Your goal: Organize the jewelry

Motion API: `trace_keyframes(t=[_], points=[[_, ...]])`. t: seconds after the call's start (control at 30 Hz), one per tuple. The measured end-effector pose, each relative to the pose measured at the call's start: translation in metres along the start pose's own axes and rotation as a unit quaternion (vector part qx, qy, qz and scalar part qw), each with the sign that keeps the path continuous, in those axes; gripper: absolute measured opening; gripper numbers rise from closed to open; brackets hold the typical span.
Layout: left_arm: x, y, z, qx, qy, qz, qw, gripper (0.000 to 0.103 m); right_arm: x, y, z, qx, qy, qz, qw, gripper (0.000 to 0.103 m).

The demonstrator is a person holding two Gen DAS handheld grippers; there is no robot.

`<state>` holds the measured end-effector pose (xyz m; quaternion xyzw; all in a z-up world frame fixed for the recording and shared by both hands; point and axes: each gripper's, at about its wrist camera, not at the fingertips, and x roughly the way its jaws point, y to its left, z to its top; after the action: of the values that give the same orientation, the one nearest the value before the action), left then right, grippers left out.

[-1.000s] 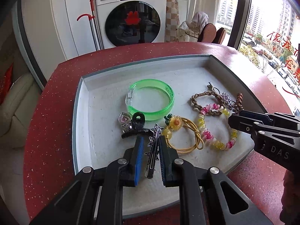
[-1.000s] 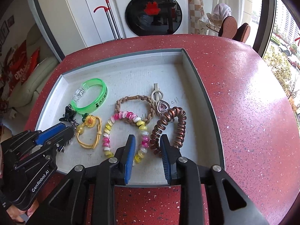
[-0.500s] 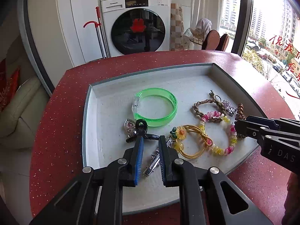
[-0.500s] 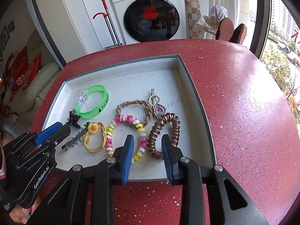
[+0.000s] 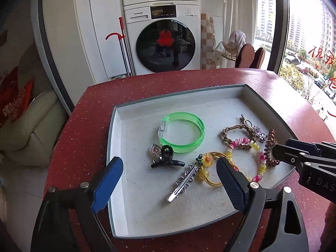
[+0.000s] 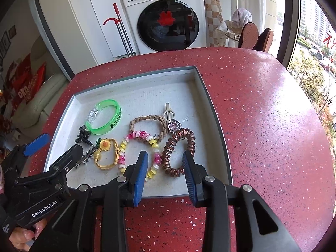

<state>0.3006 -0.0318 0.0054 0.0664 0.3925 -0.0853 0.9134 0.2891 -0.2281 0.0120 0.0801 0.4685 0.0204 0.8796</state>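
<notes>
Left gripper (image 5: 168, 180) spread wide, empty, hanging over the near-left part of the tray (image 5: 117, 113). Silver spiked hair clip (image 5: 182, 183) lies loose on the tray floor between its fingers, tilted, far end touching the yellow sunflower hair tie (image 5: 206, 168). Black claw clip (image 5: 166, 157) just beyond, beside a small heart charm (image 5: 154, 149) and against the green bangle (image 5: 181, 132).

Right gripper (image 6: 164, 168) half open, empty, at the tray's near edge. Copper spiral hair tie (image 6: 178, 153) sits partly between its fingers; pink-yellow beaded bracelet (image 6: 139, 147) passes by the left finger. Braided tan bracelet (image 6: 148, 126) and heart pendant (image 6: 173, 125) further in, toward the far-right corner. Tray sits on the red speckled table (image 6: 262, 115).

Risks, judged:
- Items overlap in 1 cluster along the near edge. Closing on the copper tie could snag the beaded bracelet and drag it along.
- Hair clip spikes may catch the sunflower tie's cord if lifted.
- Clip is thin and flat; fingers could slip off it or push it against the tray floor.
- The 2 grippers are near each other over the tray's middle; both reaching inward may collide.
</notes>
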Motion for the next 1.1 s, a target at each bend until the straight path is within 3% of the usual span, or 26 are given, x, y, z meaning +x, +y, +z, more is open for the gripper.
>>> trace_keyframes(t=[0.23,0.57,0.77,0.83,1.1], points=[[-0.005,0.005,-0.003,-0.004,0.006,-0.001,1.0000,0.103,-0.001,0.002,-0.001,-0.005,0.004,0.004,1.000,0.041],[-0.023,0.006,-0.009,-0.002,-0.002,0.011,0.9999,0.103,-0.020,0.010,-0.011,-0.024,-0.028,0.010,0.999,0.084],[-0.043,0.011,-0.023,-0.019,-0.011,0.017,0.9996,0.103,-0.038,0.013,-0.028,-0.030,-0.059,0.014,0.998,0.093],[-0.050,0.012,-0.031,-0.027,-0.013,0.017,0.9994,0.103,-0.044,0.013,-0.035,-0.030,-0.070,0.012,0.997,0.103],[-0.072,0.011,-0.061,-0.045,-0.019,0.027,0.9984,0.103,-0.061,0.013,-0.062,-0.023,-0.090,0.009,0.996,0.103]])
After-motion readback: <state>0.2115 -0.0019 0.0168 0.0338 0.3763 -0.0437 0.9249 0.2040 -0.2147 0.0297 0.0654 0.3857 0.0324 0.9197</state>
